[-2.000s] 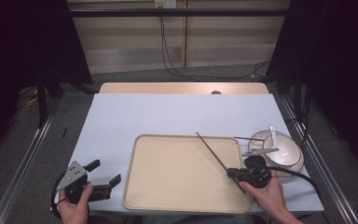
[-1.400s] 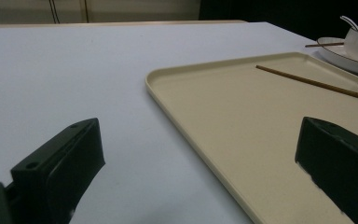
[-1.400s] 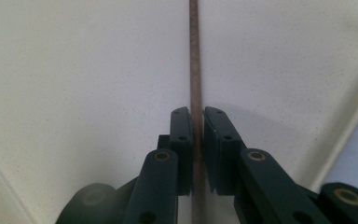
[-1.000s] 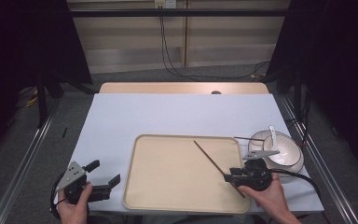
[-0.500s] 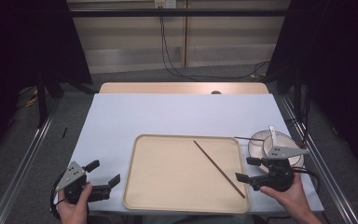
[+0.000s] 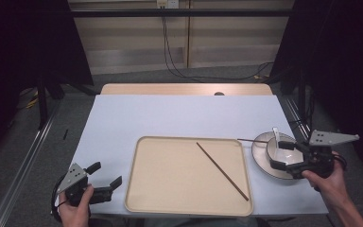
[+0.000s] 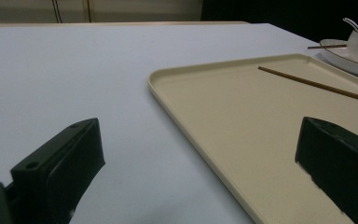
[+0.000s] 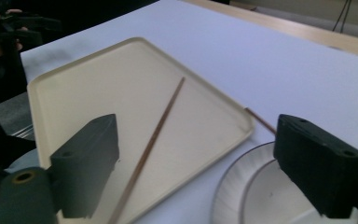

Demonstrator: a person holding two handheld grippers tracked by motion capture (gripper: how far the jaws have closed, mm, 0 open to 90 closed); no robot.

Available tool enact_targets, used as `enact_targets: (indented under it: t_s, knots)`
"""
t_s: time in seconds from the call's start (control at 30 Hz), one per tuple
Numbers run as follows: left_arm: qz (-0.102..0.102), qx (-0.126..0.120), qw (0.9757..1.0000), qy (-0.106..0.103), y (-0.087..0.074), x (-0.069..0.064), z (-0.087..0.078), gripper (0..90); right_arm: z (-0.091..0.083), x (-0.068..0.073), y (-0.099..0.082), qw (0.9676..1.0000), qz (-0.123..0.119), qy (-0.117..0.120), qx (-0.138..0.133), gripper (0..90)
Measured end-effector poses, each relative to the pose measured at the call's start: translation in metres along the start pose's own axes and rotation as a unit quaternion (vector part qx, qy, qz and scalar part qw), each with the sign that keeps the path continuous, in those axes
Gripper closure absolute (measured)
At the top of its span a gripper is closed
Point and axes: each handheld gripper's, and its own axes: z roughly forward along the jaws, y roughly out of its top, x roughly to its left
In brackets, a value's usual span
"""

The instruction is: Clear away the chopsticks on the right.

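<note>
One chopstick point(image 6: 222, 170) is laid slantwise on the beige tray point(image 6: 144, 189), flat and free of any grip, its near end by the tray's right front corner. A second chopstick point(image 6: 252, 140) is propped on the rim of the white plate point(image 6: 260, 158) just right of the tray, where a bowl point(image 6: 279, 150) with a spoon point(image 6: 275, 134) in it is also set; that stick is judged to be the next thing to be fetched, so that the pair can be laid together. The right gripper point(image 6: 283, 155) is held above the plate and bowl with its jaws spread wide and nothing between them; they have just been opening, which fits a stick let go on the tray. The left gripper point(image 6: 105, 178) is kept low at the table's front left, beside the tray's corner, its jaws likewise wide apart and empty, seemingly parked out of the way until needed.
</note>
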Motion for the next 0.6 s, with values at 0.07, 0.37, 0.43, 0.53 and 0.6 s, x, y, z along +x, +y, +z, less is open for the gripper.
enact_targets:
  t_s: [0.07, 0.37, 0.43, 0.53, 0.6]
  knots:
    - [-0.002, -0.001, 1.0000, 0.000, 0.000, 0.000, 0.000, 1.0, -0.005, -0.011, 0.002, 1.0000, 0.000, -0.004, 0.002, 10.6]
    - [-0.003, -0.001, 1.0000, 0.002, 0.000, 0.000, 0.000, 1.0, -0.022, -0.069, 0.008, 0.9985, 0.001, -0.045, 0.031, 14.2]
    - [-0.004, -0.001, 1.0000, 0.003, 0.000, 0.000, 0.001, 1.0, -0.022, -0.075, 0.008, 0.9982, -0.004, -0.051, 0.032, 14.9]
    - [-0.006, -0.002, 1.0000, 0.002, 0.000, 0.000, 0.001, 1.0, -0.021, -0.094, 0.008, 0.9971, -0.011, -0.060, 0.046, 15.9]
    - [-0.006, -0.001, 1.0000, 0.003, 0.000, 0.000, 0.001, 0.9, -0.018, -0.108, 0.009, 0.9952, -0.018, -0.073, 0.062, 19.0]
